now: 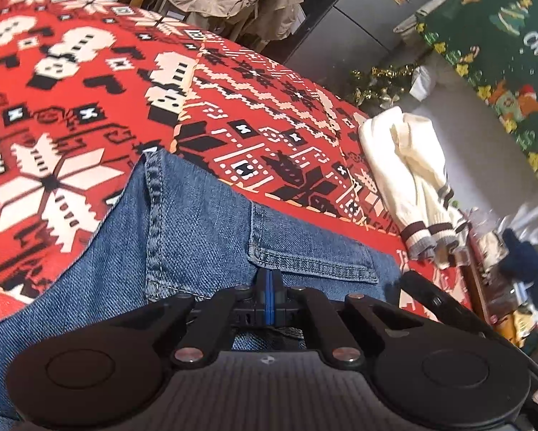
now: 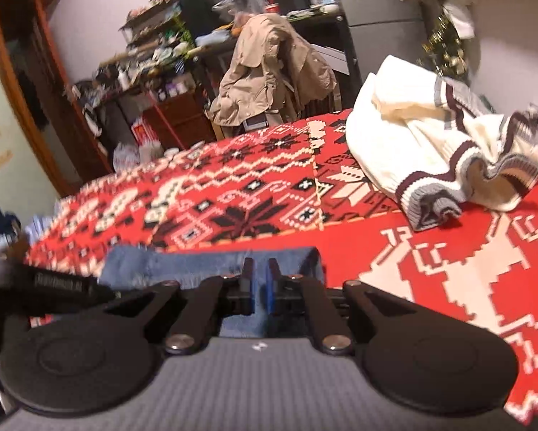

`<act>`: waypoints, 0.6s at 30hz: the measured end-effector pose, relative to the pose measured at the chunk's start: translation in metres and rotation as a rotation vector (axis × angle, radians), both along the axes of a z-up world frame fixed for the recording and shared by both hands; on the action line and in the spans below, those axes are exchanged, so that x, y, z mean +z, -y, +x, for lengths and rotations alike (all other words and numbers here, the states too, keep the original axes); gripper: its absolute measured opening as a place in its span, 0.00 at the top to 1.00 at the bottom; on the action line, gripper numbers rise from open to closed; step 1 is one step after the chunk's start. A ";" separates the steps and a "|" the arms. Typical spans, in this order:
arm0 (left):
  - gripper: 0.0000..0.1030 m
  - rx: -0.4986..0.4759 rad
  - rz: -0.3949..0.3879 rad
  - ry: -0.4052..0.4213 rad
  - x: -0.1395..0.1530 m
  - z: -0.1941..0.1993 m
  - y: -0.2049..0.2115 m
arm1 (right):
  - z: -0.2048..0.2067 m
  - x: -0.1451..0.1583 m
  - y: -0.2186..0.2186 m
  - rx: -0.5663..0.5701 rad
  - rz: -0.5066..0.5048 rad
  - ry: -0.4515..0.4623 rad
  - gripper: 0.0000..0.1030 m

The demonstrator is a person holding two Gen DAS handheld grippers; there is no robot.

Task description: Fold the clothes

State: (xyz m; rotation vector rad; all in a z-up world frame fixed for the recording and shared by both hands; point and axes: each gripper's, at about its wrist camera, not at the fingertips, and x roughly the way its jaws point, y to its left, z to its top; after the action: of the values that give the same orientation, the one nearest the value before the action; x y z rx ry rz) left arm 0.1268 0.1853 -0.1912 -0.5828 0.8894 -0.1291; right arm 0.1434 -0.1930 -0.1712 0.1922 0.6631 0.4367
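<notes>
**Jeans pinched on the red blanket**

In the left wrist view, the red patterned blanket (image 1: 89,82) fills the left side, spread flat with white snowflake and snowman shapes. The jeans (image 1: 197,222) lie on it in the lower middle, a seam running up to a corner and a back pocket showing just above the tool. The left gripper (image 1: 268,280) has its blue-padded fingers pressed together at the denim edge just below the pocket, pinching the jeans. To the right, a cream sweater (image 1: 402,165) with dark and grey striped cuffs lies crumpled near the blanket's edge, well apart from the jeans. Further right hangs a green Christmas cloth (image 1: 502,54).

In the right wrist view, a cluttered shelf (image 2: 154,57) stands at the back left, with a beige jacket (image 2: 269,72) draped over something behind the blanket (image 2: 233,186). A strip of the jeans (image 2: 182,262) lies across the lower middle. The right gripper (image 2: 259,276) has its fingers slightly apart with denim between them; whether they actually grip it cannot be told. The sweater (image 2: 412,143) sits at the right, apart from the jeans.
</notes>
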 end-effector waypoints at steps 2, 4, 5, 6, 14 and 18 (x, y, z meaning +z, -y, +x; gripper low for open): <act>0.97 -0.008 0.015 0.007 0.001 -0.001 0.002 | 0.008 -0.005 -0.004 -0.013 -0.009 -0.007 0.94; 0.97 -0.013 0.033 0.010 0.002 -0.001 0.004 | 0.014 -0.015 -0.008 -0.027 -0.056 -0.017 0.94; 0.97 -0.016 0.041 0.011 0.003 -0.001 0.006 | 0.016 -0.020 -0.010 -0.033 -0.080 -0.022 0.95; 0.97 -0.019 0.050 0.012 0.004 -0.001 0.007 | 0.016 -0.024 -0.007 -0.044 -0.074 -0.023 0.95; 0.94 -0.015 0.069 0.025 0.015 -0.007 0.010 | -0.001 -0.022 0.012 -0.086 -0.032 -0.027 0.88; 0.82 -0.046 0.076 0.064 0.026 -0.024 0.018 | -0.016 -0.016 -0.008 -0.020 -0.063 0.009 0.88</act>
State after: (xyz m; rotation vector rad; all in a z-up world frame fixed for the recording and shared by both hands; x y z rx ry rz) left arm 0.1026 0.1676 -0.1647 -0.4853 0.8421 -0.1541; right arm 0.1270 -0.1850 -0.1869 0.1366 0.6646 0.3965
